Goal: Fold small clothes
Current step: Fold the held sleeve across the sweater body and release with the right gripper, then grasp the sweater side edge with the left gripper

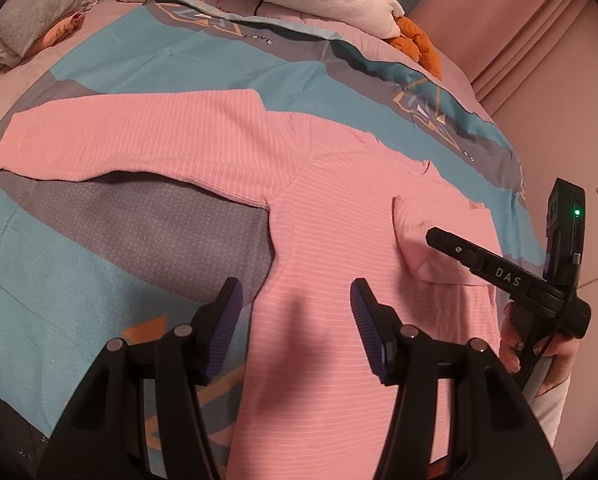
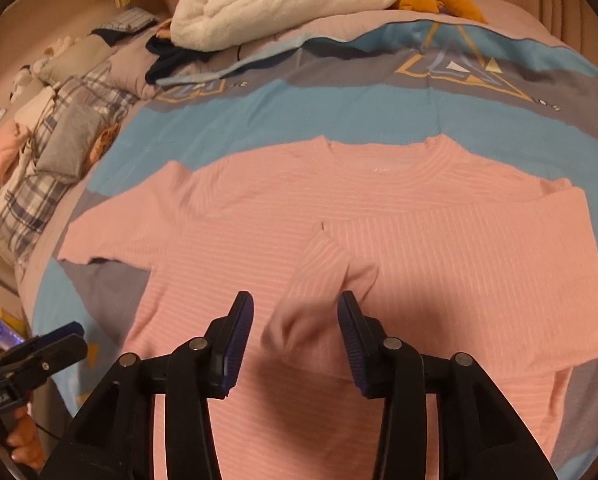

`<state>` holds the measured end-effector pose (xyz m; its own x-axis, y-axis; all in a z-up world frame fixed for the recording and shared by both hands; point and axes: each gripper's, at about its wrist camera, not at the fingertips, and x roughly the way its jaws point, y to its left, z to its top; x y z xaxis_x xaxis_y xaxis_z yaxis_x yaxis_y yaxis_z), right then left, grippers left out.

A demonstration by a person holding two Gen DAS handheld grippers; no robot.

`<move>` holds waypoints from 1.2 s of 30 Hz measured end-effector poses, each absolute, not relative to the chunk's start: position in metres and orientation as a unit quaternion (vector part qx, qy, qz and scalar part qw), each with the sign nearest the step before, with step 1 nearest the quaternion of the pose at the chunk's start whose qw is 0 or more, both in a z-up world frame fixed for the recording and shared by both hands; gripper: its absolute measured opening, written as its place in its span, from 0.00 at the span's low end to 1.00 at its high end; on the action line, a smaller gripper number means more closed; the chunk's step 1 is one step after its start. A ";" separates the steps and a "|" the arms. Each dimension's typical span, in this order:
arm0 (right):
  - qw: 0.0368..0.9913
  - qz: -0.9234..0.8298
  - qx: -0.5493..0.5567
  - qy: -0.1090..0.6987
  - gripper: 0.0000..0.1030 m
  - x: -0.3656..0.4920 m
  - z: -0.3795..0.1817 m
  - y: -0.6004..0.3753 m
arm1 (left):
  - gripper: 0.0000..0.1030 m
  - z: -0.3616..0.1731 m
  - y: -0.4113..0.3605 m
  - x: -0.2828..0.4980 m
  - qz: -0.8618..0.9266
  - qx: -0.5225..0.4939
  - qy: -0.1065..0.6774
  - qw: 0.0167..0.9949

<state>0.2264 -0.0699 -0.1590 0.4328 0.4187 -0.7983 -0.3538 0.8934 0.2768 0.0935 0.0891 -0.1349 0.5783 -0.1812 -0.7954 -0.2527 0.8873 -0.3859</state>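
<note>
Right gripper [image 2: 295, 320] has its jaws parted and grips nothing, though the cuff [image 2: 299, 312] of the folded-over sleeve lies loosely between its pads, blurred in my right wrist view, so I judge it only just let go. Left gripper [image 1: 297, 316] is likewise released, hanging over the near left edge of the pink sweater [image 1: 339, 208], with cloth below it and nothing between the pads. The sweater lies flat on the blue and grey bedspread [image 1: 79, 240], collar [image 2: 383, 164] toward the far side; its right sleeve is folded across the chest, while the left sleeve [image 1: 119, 136] stretches out to the left, unfolded. My main worry is the cuff: it sits humped rather than flat, so if I pull the right gripper back carelessly a pad could snag the ribbed knit and drag the sleeve off the chest. Reaching for the left sleeve, I could pinch the bedspread along with it, since the quilt is soft. Lifting too hard might also shift the whole body and spoil the first fold.
</note>
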 end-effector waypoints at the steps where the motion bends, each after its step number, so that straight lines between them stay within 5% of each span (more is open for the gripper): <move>1: 0.843 0.229 0.041 0.485 0.42 0.229 -0.161 -0.071 | 0.55 -0.135 0.090 0.093 0.020 -0.238 0.458 0.856; 22: 0.831 0.300 0.064 0.464 0.42 0.225 -0.150 -0.032 | 0.55 -0.135 0.093 0.089 0.015 -0.244 0.460 0.854; 36: 0.880 0.135 0.119 0.440 0.42 0.210 -0.139 -0.146 | 0.55 -0.122 0.024 0.155 -0.074 -0.200 0.465 0.859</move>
